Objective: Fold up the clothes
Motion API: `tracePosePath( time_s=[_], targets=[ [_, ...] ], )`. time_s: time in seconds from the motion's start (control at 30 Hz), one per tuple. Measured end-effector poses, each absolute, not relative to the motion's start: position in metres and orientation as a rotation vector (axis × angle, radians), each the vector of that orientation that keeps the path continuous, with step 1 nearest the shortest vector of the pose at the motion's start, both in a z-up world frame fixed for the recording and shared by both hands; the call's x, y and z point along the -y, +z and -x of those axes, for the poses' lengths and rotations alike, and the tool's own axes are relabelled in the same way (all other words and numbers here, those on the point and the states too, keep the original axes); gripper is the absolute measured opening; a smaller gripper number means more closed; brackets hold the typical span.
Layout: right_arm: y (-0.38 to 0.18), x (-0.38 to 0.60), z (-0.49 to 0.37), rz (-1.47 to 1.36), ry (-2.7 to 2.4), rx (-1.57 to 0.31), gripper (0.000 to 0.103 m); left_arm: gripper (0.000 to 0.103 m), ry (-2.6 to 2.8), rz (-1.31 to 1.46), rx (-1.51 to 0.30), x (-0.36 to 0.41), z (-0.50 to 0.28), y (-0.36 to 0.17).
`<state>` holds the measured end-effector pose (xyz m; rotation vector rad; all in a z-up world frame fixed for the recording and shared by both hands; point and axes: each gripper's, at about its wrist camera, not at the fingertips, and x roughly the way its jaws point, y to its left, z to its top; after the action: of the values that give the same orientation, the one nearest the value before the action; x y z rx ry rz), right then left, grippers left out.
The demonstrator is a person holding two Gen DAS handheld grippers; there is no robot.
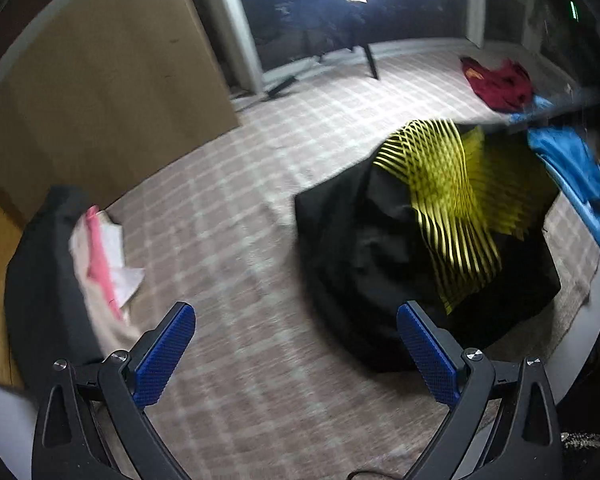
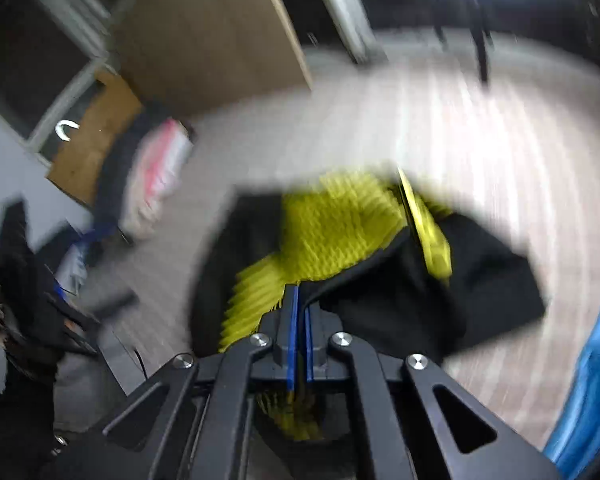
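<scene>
In the left wrist view, the left gripper [image 1: 296, 316] stands wide open with nothing between its blue pads [image 1: 162, 356], above the checked cloth [image 1: 228, 248] that covers the table. The black garment with yellow stripes [image 1: 428, 248] lies ahead and to the right of it, rumpled, towards the cloth's right edge, its yellow panel running from far to near. A folded pink and white garment [image 1: 104, 256] lies at the left edge; a blue one [image 1: 576, 176] and a red one [image 1: 496, 84] lie at the far right.

In the right wrist view, which is badly blurred, the right gripper [image 2: 299, 292] is clamped on the striped garment's edge [image 2: 332, 236], with yellow fabric bunched behind its fingers. The rest of the garment spreads just ahead. The right hand is thus the one in contact; the left would probably have to travel rightward to take a second edge.
</scene>
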<state>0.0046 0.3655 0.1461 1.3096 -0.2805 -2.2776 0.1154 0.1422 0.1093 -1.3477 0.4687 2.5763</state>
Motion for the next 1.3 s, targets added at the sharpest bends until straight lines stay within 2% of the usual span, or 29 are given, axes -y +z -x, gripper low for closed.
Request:
tracePosePath(
  time_s=[0.13,0.2,0.27,0.3,0.33,0.47,0.6,0.77,0.93,1.0,1.1,1.3],
  targets=[
    [0.212,-0.304,0.040,-1.122,-2.262,0.232,0.003,0.101,2.650,1.316,-0.413,-0.123,-0.119,0.122],
    [0.229,-0.261,0.059,-1.090,-2.190,0.144,0.009,0.101,2.678,1.321,-0.397,-0.116,-0.117,0.123],
    [0.232,-0.252,0.060,-1.101,-2.265,0.016,0.028,0.101,2.699,1.337,-0.378,-0.109,-0.116,0.123],
    [0.233,-0.249,0.060,-1.108,-2.314,-0.052,0.045,0.101,2.701,1.344,-0.360,-0.105,-0.117,0.122],
    [0.234,-0.246,0.061,-1.113,-2.362,-0.121,0.052,0.101,2.700,1.354,-0.341,-0.101,-0.119,0.120],
    [0.212,-0.275,0.049,-1.178,-2.335,-0.119,0.052,0.101,2.686,1.399,-0.308,-0.091,-0.121,0.107],
    [0.159,-0.316,0.022,-1.342,-2.332,-0.130,0.052,0.101,2.638,1.411,-0.349,-0.099,-0.109,0.099],
    [0.092,-0.359,-0.009,-1.542,-2.285,0.027,0.052,0.101,2.485,1.372,-0.466,-0.140,-0.082,0.087],
    [0.082,-0.367,-0.012,-1.506,-2.300,0.159,0.052,0.101,2.422,1.401,-0.518,-0.155,-0.065,0.080],
    [0.095,-0.347,-0.008,-1.417,-2.273,0.085,0.052,0.101,2.422,1.410,-0.488,-0.149,-0.068,0.082],
    [0.107,-0.306,0.002,-1.338,-2.221,-0.132,0.051,0.101,2.436,1.458,-0.378,-0.131,-0.079,0.081],
    [0.084,-0.245,0.024,-1.353,-2.101,-0.530,0.047,0.101,2.454,1.533,-0.175,-0.114,-0.107,0.061]
  ],
)
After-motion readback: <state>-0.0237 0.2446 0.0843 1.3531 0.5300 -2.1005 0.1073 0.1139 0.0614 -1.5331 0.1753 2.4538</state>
